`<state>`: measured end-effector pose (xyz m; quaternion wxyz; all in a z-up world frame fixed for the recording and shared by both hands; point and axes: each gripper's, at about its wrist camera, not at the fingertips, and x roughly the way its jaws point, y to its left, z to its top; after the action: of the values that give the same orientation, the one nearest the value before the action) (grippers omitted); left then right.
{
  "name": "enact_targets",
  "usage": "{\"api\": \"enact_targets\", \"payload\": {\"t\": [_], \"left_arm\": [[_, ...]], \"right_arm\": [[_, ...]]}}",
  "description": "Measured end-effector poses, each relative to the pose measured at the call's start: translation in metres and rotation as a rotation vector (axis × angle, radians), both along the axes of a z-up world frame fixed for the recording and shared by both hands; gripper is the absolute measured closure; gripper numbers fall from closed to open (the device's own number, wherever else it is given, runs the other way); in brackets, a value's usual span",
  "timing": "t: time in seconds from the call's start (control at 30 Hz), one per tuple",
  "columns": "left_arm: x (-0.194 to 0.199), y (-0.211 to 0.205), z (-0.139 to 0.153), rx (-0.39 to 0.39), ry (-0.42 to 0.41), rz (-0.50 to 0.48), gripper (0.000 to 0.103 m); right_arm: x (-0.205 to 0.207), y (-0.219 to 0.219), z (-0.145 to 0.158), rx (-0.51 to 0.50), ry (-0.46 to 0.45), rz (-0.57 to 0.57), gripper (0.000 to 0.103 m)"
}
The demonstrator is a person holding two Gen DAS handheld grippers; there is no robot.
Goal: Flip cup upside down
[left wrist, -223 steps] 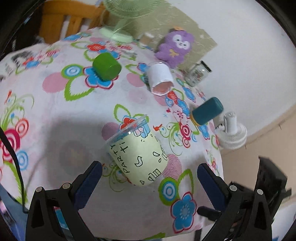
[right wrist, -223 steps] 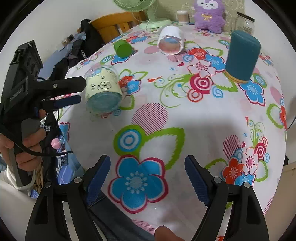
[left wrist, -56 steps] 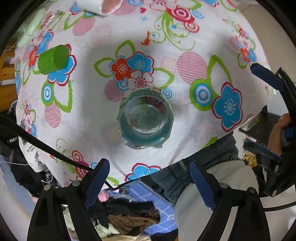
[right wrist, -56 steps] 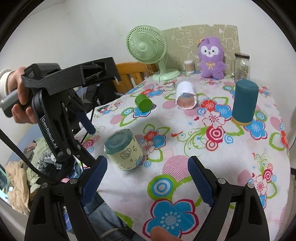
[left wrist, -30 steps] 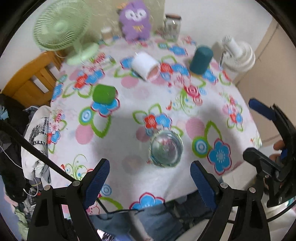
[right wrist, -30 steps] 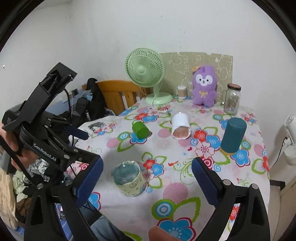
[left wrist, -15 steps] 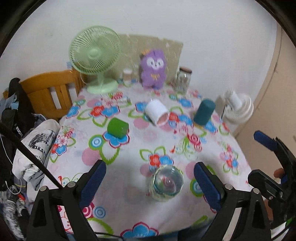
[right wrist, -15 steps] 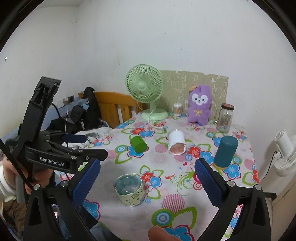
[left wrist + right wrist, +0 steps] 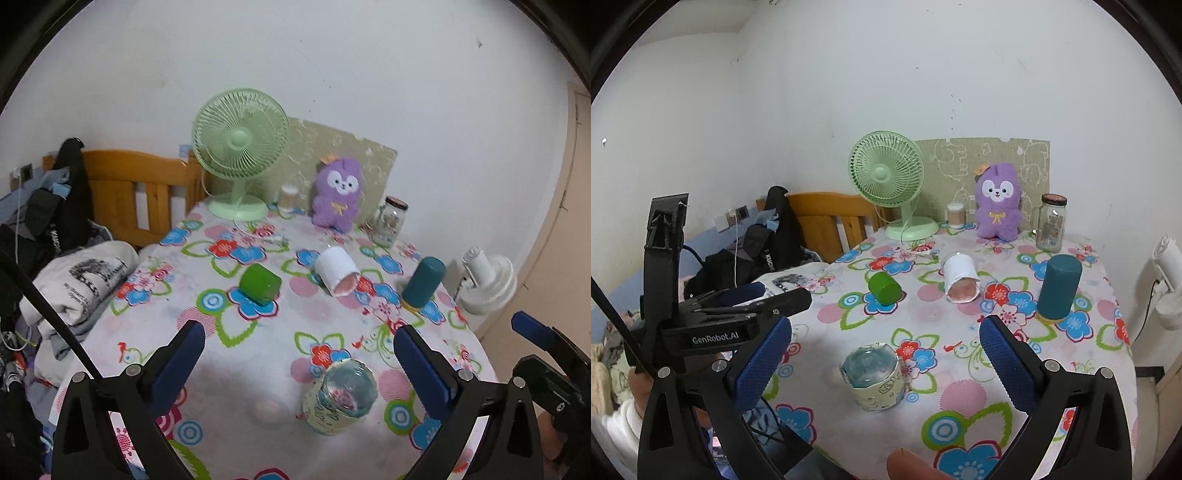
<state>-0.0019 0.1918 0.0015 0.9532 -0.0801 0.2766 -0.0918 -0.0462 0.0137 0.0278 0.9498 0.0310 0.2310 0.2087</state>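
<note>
Both grippers have pulled up and back from the table since a moment ago, so much more of the room shows now. The cup (image 9: 340, 397) stands alone near the front edge of the flowery table (image 9: 258, 332), with its clear flat bottom facing up. It lay on its side at first, so the flip looks done. The left gripper (image 9: 295, 365) is spread wide and holds nothing. The right gripper (image 9: 886, 365) is spread wide too, with nothing in it.
</note>
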Motion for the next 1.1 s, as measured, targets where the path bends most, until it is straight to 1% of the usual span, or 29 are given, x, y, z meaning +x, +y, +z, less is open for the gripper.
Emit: {"api": "enact_targets", "payload": {"t": [0.13,0.3,0.47,0.87,1.1], "left_arm": [[-0.005,-0.005,-0.001,0.026,-0.007,-0.001,0.0],[-0.011,-0.015,-0.002,0.096,-0.028,0.0,0.0],[-0.015,-0.019,-0.001,0.14,-0.049,-0.007,0.0],[-0.009,-0.017,-0.005,0.137,-0.032,-0.005,0.0],[-0.002,-0.013,-0.01,0.11,-0.017,-0.011,0.0]], "right_arm": [[-0.003,0.002,0.0,-0.013,-0.014,-0.007,0.0],[-0.006,0.004,0.001,-0.011,-0.015,-0.004,0.0],[-0.005,0.007,0.0,-0.026,-0.01,-0.013,0.0],[0.002,0.006,-0.002,-0.017,0.008,-0.019,0.0],[0.008,0.006,-0.005,-0.013,0.02,-0.024,0.0]]}}
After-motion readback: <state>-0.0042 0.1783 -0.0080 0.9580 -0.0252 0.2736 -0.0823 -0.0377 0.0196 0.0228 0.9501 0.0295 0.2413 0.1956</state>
